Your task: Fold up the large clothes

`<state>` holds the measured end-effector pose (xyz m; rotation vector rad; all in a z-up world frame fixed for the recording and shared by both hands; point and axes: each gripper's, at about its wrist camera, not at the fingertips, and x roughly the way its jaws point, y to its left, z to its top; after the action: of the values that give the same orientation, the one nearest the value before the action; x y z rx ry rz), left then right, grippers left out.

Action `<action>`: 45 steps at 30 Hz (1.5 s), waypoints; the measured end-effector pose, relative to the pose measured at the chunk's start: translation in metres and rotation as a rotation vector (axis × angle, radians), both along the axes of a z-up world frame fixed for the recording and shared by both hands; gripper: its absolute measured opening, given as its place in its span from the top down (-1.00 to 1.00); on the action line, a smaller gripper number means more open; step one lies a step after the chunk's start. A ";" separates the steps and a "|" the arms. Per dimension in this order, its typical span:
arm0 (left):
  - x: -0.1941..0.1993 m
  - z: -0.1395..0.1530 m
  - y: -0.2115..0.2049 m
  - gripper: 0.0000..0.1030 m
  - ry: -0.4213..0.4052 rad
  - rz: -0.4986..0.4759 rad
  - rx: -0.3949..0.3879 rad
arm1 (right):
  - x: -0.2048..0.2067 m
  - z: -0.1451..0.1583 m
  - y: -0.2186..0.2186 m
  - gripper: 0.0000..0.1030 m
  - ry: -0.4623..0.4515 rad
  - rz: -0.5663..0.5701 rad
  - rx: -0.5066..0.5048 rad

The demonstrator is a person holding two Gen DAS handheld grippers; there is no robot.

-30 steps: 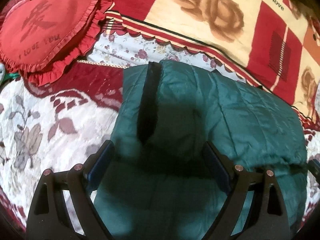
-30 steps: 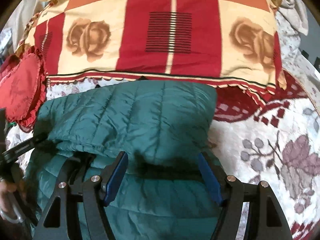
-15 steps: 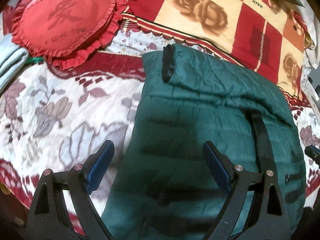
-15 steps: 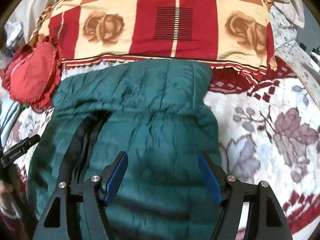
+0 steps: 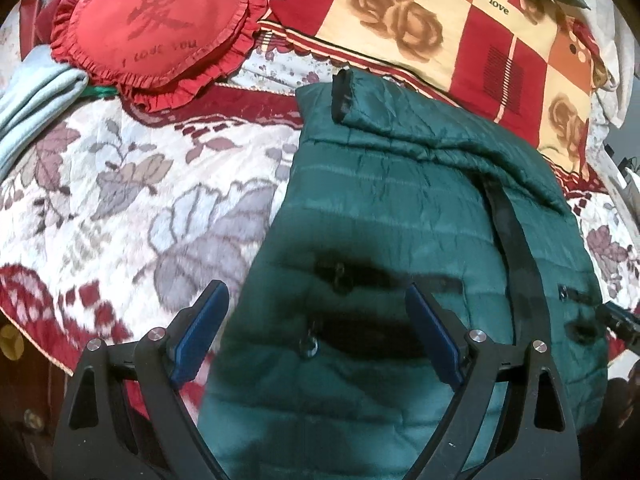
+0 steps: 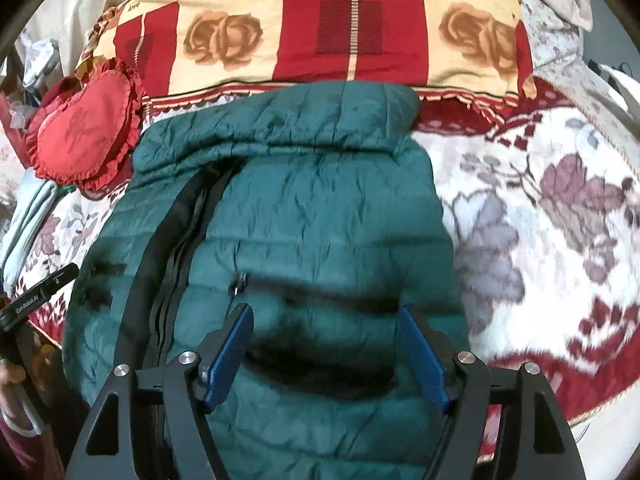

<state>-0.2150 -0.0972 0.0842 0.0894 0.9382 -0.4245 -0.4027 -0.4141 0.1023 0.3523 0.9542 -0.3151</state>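
A dark green quilted puffer jacket (image 5: 400, 208) lies on the bed, its sleeves folded across the top with a black cuff (image 5: 342, 94) showing and a black zipper (image 5: 516, 240) running down the front. In the right wrist view the jacket (image 6: 312, 220) fills the middle. My left gripper (image 5: 316, 336) is open and empty above the jacket's lower left part. My right gripper (image 6: 326, 354) is open and empty above the jacket's lower right part. The left gripper's body (image 6: 38, 296) shows at the left edge of the right wrist view.
A red heart cushion (image 5: 152, 36) and a folded light blue cloth (image 5: 36, 100) lie at the far left. A red and cream rose quilt (image 6: 320, 28) lies behind the jacket. The floral bedspread (image 6: 540, 240) extends to both sides.
Both grippers have pulled back and up from the jacket's top fold toward its lower hem. More of the jacket's front and zipper is now in view. Both stayed open.
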 end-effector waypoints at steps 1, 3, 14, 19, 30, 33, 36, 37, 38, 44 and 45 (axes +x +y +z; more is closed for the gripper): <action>-0.003 -0.002 0.002 -0.75 0.008 0.001 -0.003 | -0.004 -0.002 0.001 -0.41 0.000 -0.003 0.007; -0.007 -0.005 0.005 -0.75 0.023 -0.002 -0.002 | -0.012 -0.006 0.003 -0.41 0.009 -0.007 0.013; -0.022 -0.021 0.047 -0.75 0.098 0.008 -0.003 | -0.052 -0.007 0.006 -0.56 0.055 -0.004 -0.002; -0.024 -0.031 0.074 -0.75 0.176 0.033 -0.044 | -0.070 -0.014 0.002 -0.56 0.107 -0.006 -0.009; -0.032 -0.055 0.088 -0.75 0.279 0.034 -0.090 | -0.094 -0.037 -0.023 -0.57 0.136 -0.060 0.167; -0.035 -0.060 0.084 -0.75 0.301 0.010 -0.093 | -0.094 -0.042 -0.019 -0.57 0.137 -0.041 0.212; -0.039 -0.061 0.079 -0.75 0.292 -0.011 -0.084 | -0.095 -0.044 -0.010 -0.57 0.127 -0.006 0.258; -0.039 -0.061 0.078 -0.75 0.289 -0.014 -0.083 | -0.095 -0.044 -0.007 -0.57 0.125 0.000 0.256; -0.040 -0.061 0.077 -0.75 0.287 -0.015 -0.081 | -0.094 -0.043 -0.005 -0.57 0.126 0.005 0.244; -0.040 -0.063 0.073 -0.75 0.281 -0.011 -0.074 | -0.094 -0.041 -0.003 -0.57 0.121 0.018 0.241; -0.040 -0.064 0.073 -0.75 0.280 -0.009 -0.074 | -0.094 -0.041 -0.002 -0.57 0.121 0.016 0.242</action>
<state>-0.2550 -0.0243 0.0206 -0.0347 1.1964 -0.4875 -0.4968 -0.4163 0.0611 0.5511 1.1171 -0.2078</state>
